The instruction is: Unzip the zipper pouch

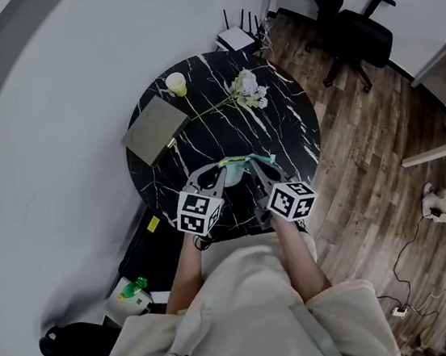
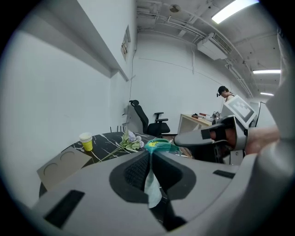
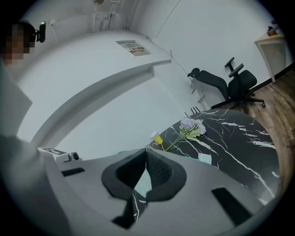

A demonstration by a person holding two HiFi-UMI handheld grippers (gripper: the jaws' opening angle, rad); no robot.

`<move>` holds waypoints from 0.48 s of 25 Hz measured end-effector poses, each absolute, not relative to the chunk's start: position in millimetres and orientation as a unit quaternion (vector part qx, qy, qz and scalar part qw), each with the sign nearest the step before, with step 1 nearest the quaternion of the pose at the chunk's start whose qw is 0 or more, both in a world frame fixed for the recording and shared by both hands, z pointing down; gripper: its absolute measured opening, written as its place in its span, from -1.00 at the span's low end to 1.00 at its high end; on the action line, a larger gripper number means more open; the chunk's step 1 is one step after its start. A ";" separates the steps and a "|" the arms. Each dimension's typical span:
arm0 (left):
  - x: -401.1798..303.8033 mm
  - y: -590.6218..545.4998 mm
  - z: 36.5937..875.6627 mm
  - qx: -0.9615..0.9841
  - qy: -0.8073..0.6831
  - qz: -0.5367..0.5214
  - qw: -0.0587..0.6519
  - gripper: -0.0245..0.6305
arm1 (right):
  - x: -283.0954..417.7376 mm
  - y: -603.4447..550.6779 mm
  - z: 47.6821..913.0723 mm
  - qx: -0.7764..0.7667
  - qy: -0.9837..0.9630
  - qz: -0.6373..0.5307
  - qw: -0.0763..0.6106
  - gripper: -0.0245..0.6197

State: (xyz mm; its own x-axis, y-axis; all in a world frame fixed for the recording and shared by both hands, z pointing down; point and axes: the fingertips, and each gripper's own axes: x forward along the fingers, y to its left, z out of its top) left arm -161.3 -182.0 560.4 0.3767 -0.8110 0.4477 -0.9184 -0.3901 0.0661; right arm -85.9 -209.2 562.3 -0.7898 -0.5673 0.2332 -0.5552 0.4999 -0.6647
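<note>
Two pinch points on the teal pouch (image 1: 242, 166) at the table's (image 1: 213, 127) near edge: left gripper (image 2: 150, 155) clamps its fabric on one side, right gripper (image 3: 146, 157) clamps a pale bit on the other. Cup (image 1: 176, 84), flowers (image 1: 248, 88) and cardboard tray (image 1: 154, 129) sit toward the far and left edges.

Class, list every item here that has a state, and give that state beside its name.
zipper pouch: pinched by both grippers; zip state unclear.
left gripper: shut on the zipper pouch.
right gripper: shut on the zipper pouch.
yellow cup: upright on the table.
flowers: lying flat on the table.
</note>
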 end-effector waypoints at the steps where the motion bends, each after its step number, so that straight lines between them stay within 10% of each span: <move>1: -162.0 -181.9 561.1 0.814 -0.531 0.179 0.151 -0.82 | -85.1 -210.0 562.4 -0.323 0.866 -0.381 0.008 -0.89; 12: -161.6 -180.8 559.6 0.814 -0.533 0.184 0.141 -0.82 | -74.0 -216.6 561.6 -0.338 0.868 -0.364 0.000 -0.89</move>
State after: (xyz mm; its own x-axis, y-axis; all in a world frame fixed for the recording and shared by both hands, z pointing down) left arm -161.6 -180.8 559.6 0.3646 -0.8154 0.4497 -0.9193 -0.3921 0.0345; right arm -74.0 -216.6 561.6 -0.7709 -0.5877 0.2456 -0.5873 0.5065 -0.6313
